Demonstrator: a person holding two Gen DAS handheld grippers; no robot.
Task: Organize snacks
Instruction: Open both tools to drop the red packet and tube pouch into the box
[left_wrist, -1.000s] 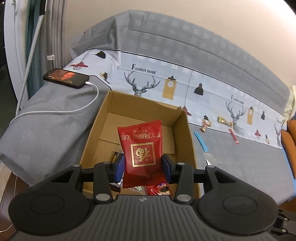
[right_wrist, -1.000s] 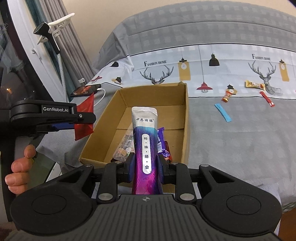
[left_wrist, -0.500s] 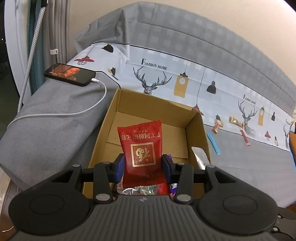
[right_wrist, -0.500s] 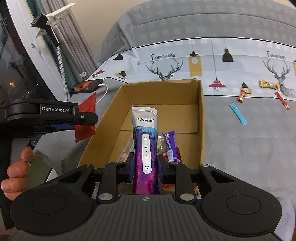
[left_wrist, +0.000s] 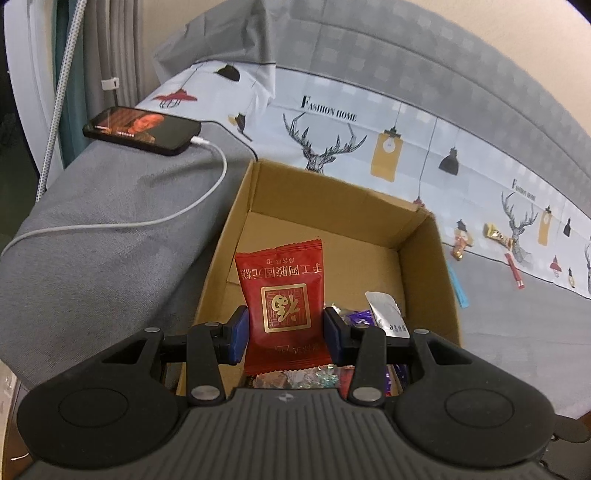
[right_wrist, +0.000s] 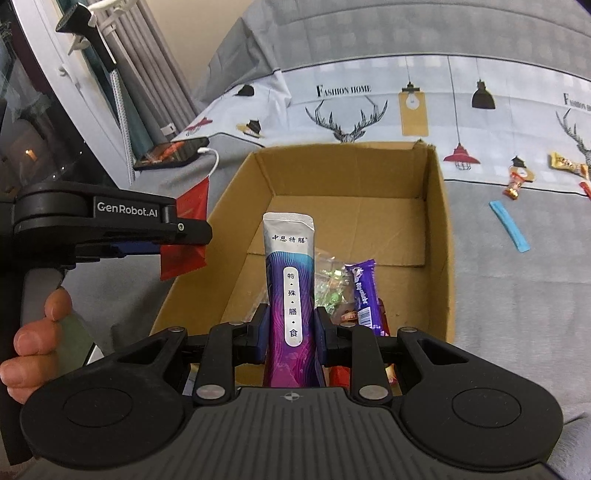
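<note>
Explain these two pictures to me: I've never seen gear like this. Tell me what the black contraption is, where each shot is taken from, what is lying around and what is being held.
There is no robot arm here. A person holds a two-finger gripper in each hand, and each carries a wide-angle camera looking forward along its fingers; the black shape at the bottom of each picture is the gripper's own body.

In the left wrist view, the left gripper is shut on a red snack packet. In the right wrist view, the right gripper is shut on a purple stick pouch; the other gripper shows at the left edge.

Both hang over an open cardboard box on a bed, with a purple candy bar and other wrapped sweets inside. A blue stick and a few more snacks lie on the bedspread. A phone is plugged in nearby.
</note>
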